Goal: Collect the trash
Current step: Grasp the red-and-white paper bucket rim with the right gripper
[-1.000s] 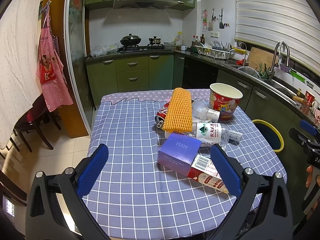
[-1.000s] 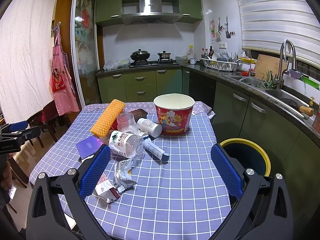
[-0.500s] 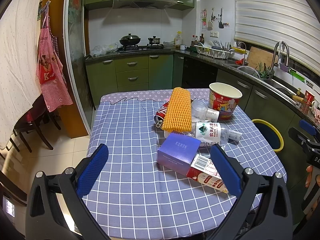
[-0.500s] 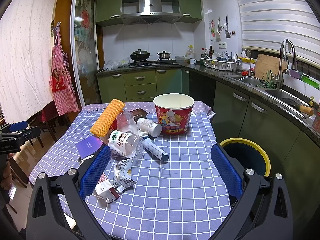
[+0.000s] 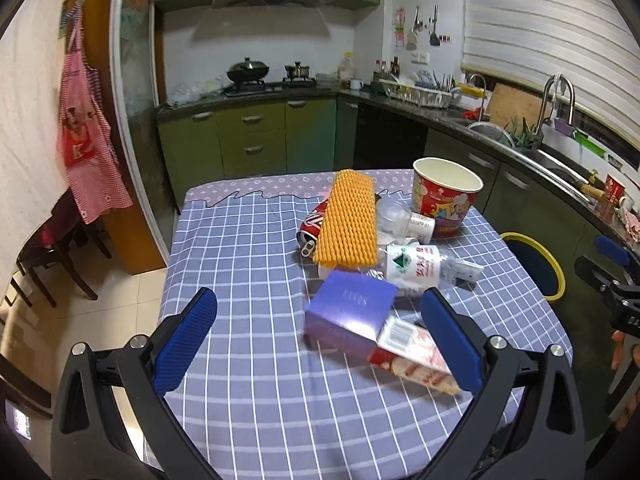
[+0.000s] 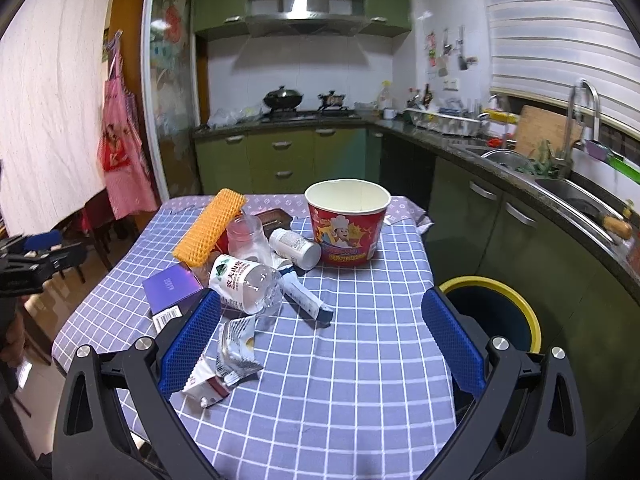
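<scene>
Two grippers — left (image 5: 318,338) and right (image 6: 320,338) — hover over the near edge of the tabletop (image 6: 360,380), each with blue pads spread wide and nothing between them. Trash lies in one cluster toward the far middle: bucket (image 6: 347,226), bottle (image 6: 246,282), yellow mesh (image 5: 349,220), can (image 5: 313,227), purple box (image 5: 352,312), wrapper (image 6: 236,346). Pieces overlap, the mesh resting across the can, so the outermost are likely freest to lift. The bin (image 6: 490,312) stands on the floor just beside the tabletop's right edge, open-topped — presumably placed for short drops. Bare cloth at the near right leaves room to move; the box sits near the left gripper's pads.
</scene>
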